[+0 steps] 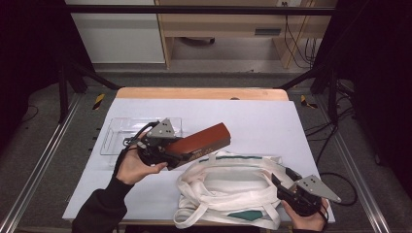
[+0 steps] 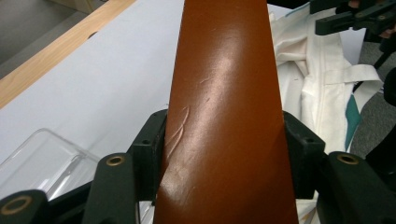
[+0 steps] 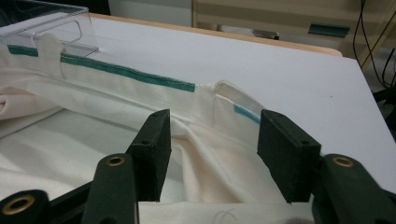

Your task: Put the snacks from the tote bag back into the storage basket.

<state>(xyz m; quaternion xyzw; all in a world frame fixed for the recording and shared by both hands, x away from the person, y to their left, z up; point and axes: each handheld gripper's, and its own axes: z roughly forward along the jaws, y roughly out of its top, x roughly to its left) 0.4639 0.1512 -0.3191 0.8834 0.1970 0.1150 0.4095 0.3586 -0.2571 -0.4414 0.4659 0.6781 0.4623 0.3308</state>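
My left gripper (image 1: 176, 156) (image 2: 224, 156) is shut on the near end of a long reddish-brown box (image 1: 201, 141) (image 2: 226, 93), which it holds tilted above the table, pointing toward the far right. A white cloth tote bag (image 1: 228, 187) (image 3: 70, 140) with green trim lies crumpled at the front of the table. My right gripper (image 1: 281, 184) (image 3: 215, 149) is open at the bag's right end, and its jaws stand on either side of a fold of cloth near the rim. The bag (image 2: 322, 84) lies to the right of the box in the left gripper view.
A clear plastic tray (image 1: 116, 133) (image 2: 42, 158) (image 3: 51, 23) sits at the left of the white table cover (image 1: 262, 121). The wooden table edge (image 1: 204, 93) runs along the back. Black frame bars and cables stand around the table.
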